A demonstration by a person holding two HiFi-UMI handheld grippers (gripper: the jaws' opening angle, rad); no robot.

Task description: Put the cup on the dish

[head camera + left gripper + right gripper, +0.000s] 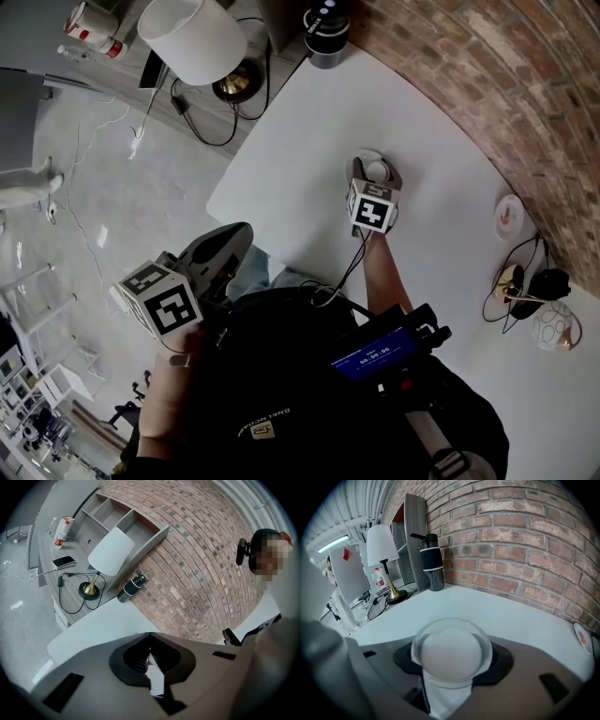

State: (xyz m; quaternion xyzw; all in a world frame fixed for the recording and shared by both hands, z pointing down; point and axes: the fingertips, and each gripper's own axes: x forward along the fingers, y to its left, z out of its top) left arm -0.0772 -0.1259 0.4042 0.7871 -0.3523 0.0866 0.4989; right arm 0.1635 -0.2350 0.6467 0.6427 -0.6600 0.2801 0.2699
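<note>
White round table (300, 141) up against a curved brick wall (450, 66). A lamp (192, 37) and a black bottle (326, 23) sit at the far end, with cables on the floor side.

The right gripper (378, 178) is out over the middle of the table, its jaws closed on the clear cup (451, 653). In the right gripper view the cup sits squarely between the jaws, upright, rim toward the camera, and looks empty. I can't tell whether its base is on the table or just off it.

The dish (509, 215) is small and white with a reddish mark. It sits near the wall off to the right of the cup, well apart from it, with nothing on it. In the right gripper view it only shows at the far right edge.

The left gripper (149, 639) is held back by the person's body, off the table edge. Its jaws are together with nothing between them, so it is idle.

Progress: the grasp looks done and the cup is secured. Still to do are carrying it right toward the wall, lining it up over the dish, setting it down upright and letting go. I'd call it early to middle, with placement not yet started.
</note>
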